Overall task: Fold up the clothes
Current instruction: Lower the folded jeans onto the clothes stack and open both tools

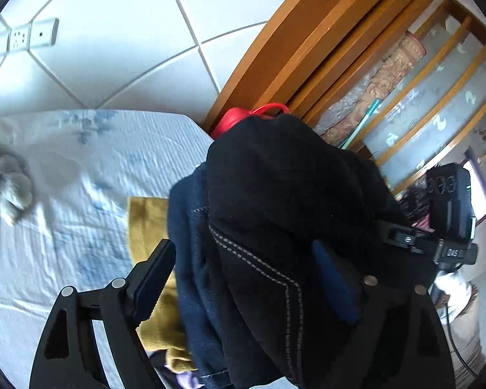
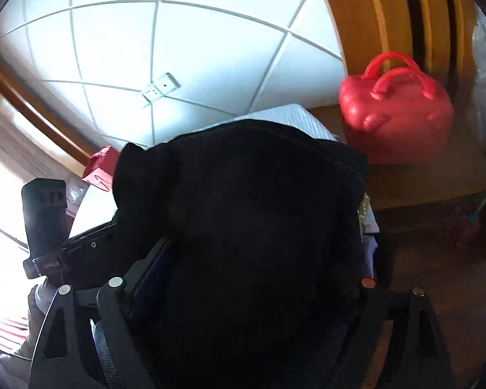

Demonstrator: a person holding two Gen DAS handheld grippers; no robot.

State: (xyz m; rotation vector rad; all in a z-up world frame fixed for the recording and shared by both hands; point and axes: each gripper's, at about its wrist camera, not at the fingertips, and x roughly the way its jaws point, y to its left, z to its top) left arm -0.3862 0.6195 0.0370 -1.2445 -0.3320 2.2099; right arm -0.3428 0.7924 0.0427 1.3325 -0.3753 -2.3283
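We hold the left gripper (image 1: 252, 278) with its jaws spread wide, and a dark denim garment (image 1: 275, 227) with pale stitching lies bunched between them over the pale blue bedsheet (image 1: 81, 168), beside a mustard-yellow cloth (image 1: 145, 223). Our right gripper (image 2: 252, 285) also stands wide, the same black fabric filling the gap; we cannot tell whether its pads press on it. A red handbag (image 2: 395, 110) sits on the wooden ledge (image 2: 421, 181) beyond.

At the upper left of the left wrist view we see a wall socket (image 1: 26, 37) on the white padded headboard (image 1: 120, 39). A grey soft toy (image 1: 8, 183) lies at the left edge on the pale sheet (image 1: 81, 168). In the right wrist view a red handbag (image 2: 395, 110) sits at the upper right — on a wooden surface (image 2: 427, 181).
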